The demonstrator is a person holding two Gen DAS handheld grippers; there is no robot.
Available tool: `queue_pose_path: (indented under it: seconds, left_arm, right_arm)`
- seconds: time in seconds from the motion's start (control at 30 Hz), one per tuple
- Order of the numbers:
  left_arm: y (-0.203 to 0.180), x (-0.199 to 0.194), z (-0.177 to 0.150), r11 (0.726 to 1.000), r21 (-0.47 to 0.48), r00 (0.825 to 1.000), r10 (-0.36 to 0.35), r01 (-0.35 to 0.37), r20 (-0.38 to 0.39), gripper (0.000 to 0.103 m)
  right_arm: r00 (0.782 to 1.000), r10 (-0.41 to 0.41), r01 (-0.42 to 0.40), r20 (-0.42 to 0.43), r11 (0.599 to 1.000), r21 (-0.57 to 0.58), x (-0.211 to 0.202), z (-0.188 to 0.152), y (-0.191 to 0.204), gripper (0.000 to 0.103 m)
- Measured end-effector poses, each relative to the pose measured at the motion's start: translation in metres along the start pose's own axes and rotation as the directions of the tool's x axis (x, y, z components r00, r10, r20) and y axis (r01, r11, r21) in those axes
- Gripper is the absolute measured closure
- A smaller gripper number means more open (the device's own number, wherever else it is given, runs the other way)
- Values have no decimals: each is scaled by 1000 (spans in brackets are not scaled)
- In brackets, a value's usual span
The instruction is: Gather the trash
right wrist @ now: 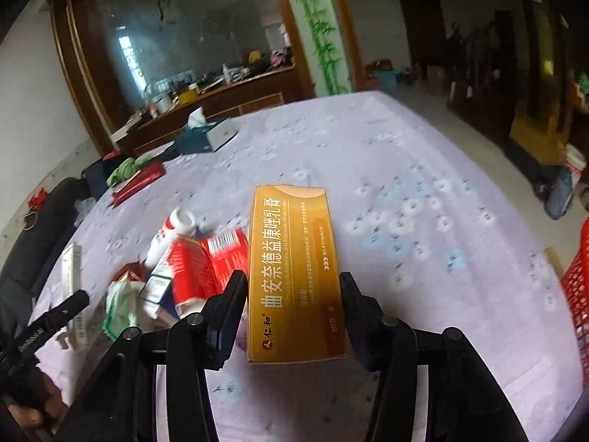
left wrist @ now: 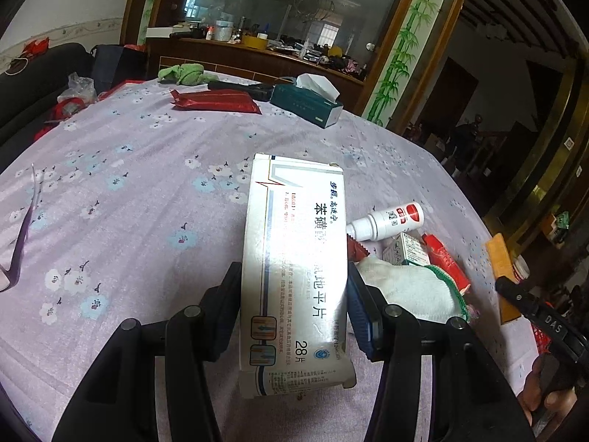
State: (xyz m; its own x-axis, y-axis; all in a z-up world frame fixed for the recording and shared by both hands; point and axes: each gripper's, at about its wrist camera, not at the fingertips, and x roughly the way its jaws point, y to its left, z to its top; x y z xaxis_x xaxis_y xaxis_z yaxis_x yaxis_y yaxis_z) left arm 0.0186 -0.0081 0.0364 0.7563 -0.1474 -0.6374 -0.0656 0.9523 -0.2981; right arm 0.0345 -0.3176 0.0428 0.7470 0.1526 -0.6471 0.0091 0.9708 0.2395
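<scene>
The white medicine box point(left wrist: 294, 276) sits in the centre of the left wrist view, clamped across its width by the left tongs point(left wrist: 293, 294). The jaws are closed onto its two long sides, and the box runs lengthwise straight ahead, away from the camera, lifted clear of the flowered cloth on the counter point(left wrist: 129, 191). The orange ointment box point(right wrist: 292, 272) is held the same way by the right tongs point(right wrist: 293, 294) in the centre of the right wrist view, jaws pressed on its long edges and its long axis pointing forward.

Both pieces of trash are thus already in hand, and neither lies apart from its tongs. What the coming move seems to turn on is the red basket point(right wrist: 578, 287) at the right edge of the right wrist view, beyond the counter's edge. It lies to the right of the orange box, so the right hand looks nearer, and the left would have to cross over.

More trash lies between the two tongs: a white spray bottle point(left wrist: 386, 223), a red carton point(right wrist: 210, 269), a small box point(left wrist: 406, 250) and a white cloth with green trim point(left wrist: 412, 291), all close together. A teal tissue box point(left wrist: 307, 105) stands far back, toward the top of the frame.
</scene>
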Motion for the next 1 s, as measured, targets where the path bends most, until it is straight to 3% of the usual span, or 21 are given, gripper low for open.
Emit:
queue_pose_path:
  seconds: [0.23, 0.43, 1.0]
  left_arm:
    - [1, 0, 1, 1000, -7, 1000, -1, 1, 10, 51]
    - [3, 0, 0, 1000, -8, 1000, -5, 5, 3, 51]
    - [1, -11, -1, 1000, 2, 1000, -21, 21, 19, 51]
  right_arm:
    - [995, -16, 14, 101, 1000, 26, -21, 7, -9, 49]
    - [996, -1, -6, 91, 997, 71, -22, 10, -15, 49]
    - [998, 31, -32, 59, 999, 26, -18, 7, -5, 49]
